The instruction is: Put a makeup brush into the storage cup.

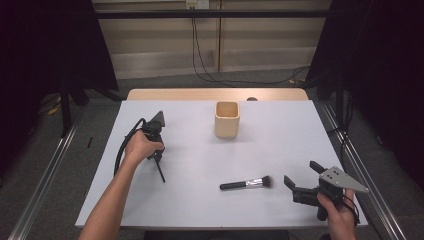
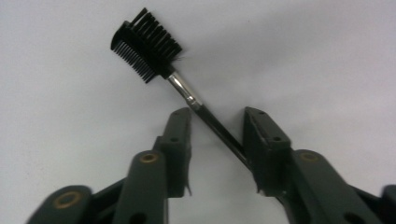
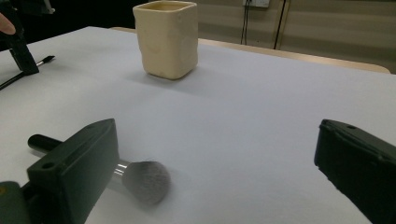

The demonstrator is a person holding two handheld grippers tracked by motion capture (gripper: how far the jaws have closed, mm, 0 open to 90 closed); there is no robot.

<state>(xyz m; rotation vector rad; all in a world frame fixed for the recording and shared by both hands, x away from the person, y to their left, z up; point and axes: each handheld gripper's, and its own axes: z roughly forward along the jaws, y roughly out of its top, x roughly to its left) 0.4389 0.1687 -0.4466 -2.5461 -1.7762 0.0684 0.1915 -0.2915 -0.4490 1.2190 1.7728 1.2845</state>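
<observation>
Straddling the thin handle of a black comb-brush (image 2: 147, 46) near the desk's (image 1: 280, 130) left edge, the left gripper (image 2: 217, 133) stands with jaws narrow but not yet clamped; closing squarely on the handle's middle should keep it from pivoting. The right gripper (image 1: 299, 181) sits wide near the front right corner, just beside a powder brush (image 1: 247, 183); a cream cup (image 1: 227, 119) stands toward the far edge.

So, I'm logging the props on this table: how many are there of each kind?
Brow comb-brush: 1
Fluffy makeup brush: 1
Cream cup: 1
Handheld tools: 2, left tool and right tool
Total: 5
</observation>
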